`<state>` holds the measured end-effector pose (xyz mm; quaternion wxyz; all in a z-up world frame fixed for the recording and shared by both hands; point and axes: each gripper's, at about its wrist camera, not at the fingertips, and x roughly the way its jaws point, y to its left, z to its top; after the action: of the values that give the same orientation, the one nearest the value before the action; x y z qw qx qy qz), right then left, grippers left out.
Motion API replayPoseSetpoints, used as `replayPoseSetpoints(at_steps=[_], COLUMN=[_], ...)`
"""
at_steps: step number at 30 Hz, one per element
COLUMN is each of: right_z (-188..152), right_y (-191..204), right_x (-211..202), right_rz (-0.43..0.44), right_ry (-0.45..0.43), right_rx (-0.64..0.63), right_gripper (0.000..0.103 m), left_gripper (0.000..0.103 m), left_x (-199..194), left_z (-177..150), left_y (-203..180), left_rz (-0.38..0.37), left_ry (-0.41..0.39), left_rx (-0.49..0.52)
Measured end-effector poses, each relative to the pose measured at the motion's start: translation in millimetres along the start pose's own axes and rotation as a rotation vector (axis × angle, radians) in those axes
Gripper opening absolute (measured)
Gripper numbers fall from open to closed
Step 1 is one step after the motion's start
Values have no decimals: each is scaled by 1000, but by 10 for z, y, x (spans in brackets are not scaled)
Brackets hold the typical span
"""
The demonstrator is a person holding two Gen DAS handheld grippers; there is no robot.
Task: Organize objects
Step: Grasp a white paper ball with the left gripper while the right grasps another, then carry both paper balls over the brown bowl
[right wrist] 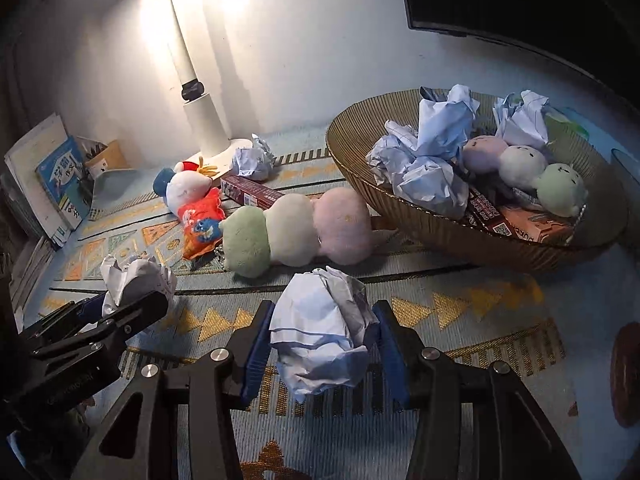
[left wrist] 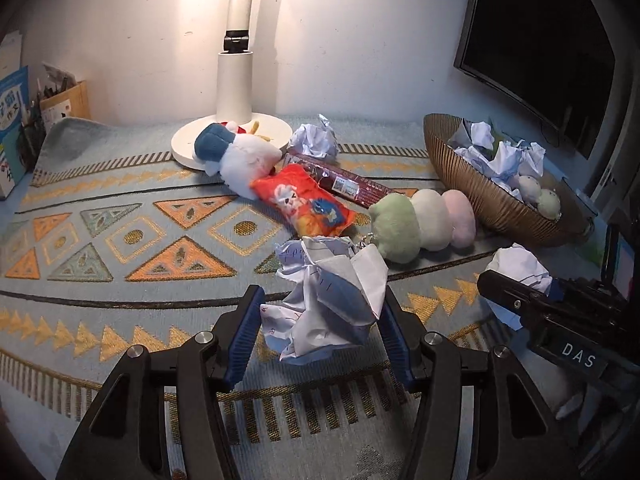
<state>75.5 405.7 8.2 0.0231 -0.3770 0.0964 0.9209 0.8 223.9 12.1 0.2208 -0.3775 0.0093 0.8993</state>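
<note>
Two crumpled paper balls sit clamped in the grippers above a patterned table: the left gripper (left wrist: 316,320) grips a scribbled paper wad (left wrist: 326,304), the right gripper (right wrist: 320,340) a pale blue paper ball (right wrist: 320,332). Beyond them lie a three-ball plush (right wrist: 296,230), an orange snack bag (left wrist: 306,202) and a white plush (left wrist: 240,156) near a lamp base (left wrist: 188,148). A ribbed basket (right wrist: 440,220) at right holds more crumpled paper.

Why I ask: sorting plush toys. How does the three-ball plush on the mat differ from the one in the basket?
The mat plush looks larger than the basket plush. The mat plush lies on the patterned mat against the basket wall; the basket plush rests inside among crumpled paper. Both share pink, cream and green balls in a row.
</note>
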Motion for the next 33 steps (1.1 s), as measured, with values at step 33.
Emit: replayPoseSetpoints(at_steps=[33], right_z=[10], right_y=[-36], right_x=[82], right_rz=[48], right_ry=[35], right_rx=[25], right_gripper=[68], left_gripper=[56], left_x=[39], left_z=[-5], left_y=[104], left_rz=[-8], left_ry=[18], left_rx=[-61])
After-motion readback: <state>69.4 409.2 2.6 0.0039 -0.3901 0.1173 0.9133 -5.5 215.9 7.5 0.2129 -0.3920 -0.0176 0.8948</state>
